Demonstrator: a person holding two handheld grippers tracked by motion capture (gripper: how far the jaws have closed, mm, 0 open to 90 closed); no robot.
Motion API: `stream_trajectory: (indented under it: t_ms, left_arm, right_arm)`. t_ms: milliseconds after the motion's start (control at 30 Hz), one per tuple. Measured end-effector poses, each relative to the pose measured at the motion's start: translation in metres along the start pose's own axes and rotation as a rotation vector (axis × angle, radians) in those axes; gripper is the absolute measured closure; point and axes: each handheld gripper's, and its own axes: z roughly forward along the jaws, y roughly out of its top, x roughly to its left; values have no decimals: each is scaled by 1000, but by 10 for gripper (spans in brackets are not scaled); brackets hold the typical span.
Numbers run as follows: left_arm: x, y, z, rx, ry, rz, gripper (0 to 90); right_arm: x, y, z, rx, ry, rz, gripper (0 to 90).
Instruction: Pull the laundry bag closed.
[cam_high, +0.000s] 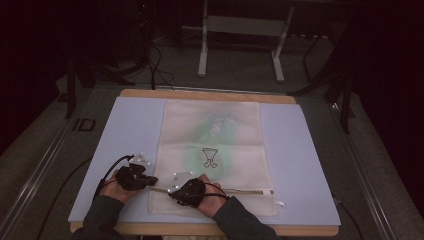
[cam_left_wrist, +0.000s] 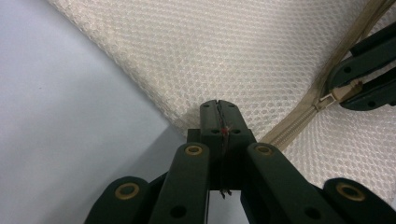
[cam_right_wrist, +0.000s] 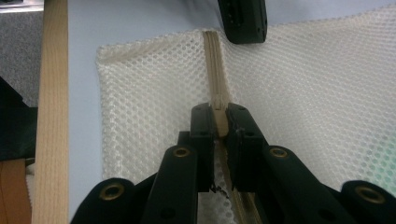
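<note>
Mesh bag (cam_high: 212, 150) lies flat mid-mat; right gripper (cam_right_wrist: 220, 122) clamped on the zipper pull (cam_right_wrist: 221, 123) near the bag's left end, left gripper (cam_left_wrist: 219, 108) closed on that corner's mesh edge: thin pull may slip out, or mesh bunch.

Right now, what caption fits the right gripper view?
Right gripper shut on the zipper pull of a mesh bag.

mesh bag (cam_high: 212, 145) on table (cam_high: 300, 150), zipper (cam_high: 245, 191) nearest person
</note>
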Motion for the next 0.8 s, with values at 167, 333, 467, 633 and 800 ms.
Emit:
stream_trajectory:
  t_ms: [167,333,467,633,800]
  left_arm:
    - [0,0,0,0,0,0,900]
    - [0,0,0,1,-1,0,900]
    - [0,0,0,1,-1,0,900]
    - [0,0,0,1,0,0,900]
    - [0,0,0,1,0,0,900]
  right_arm:
    - [0,-2,-2,0,3,1,821]
    - [0,-3,-3,5,1,0,821]
    - [0,-3,-4,8,0,1,822]
    - [0,-6,-6,2,3,4,822]
    - [0,-6,-7,8,1,5,821]
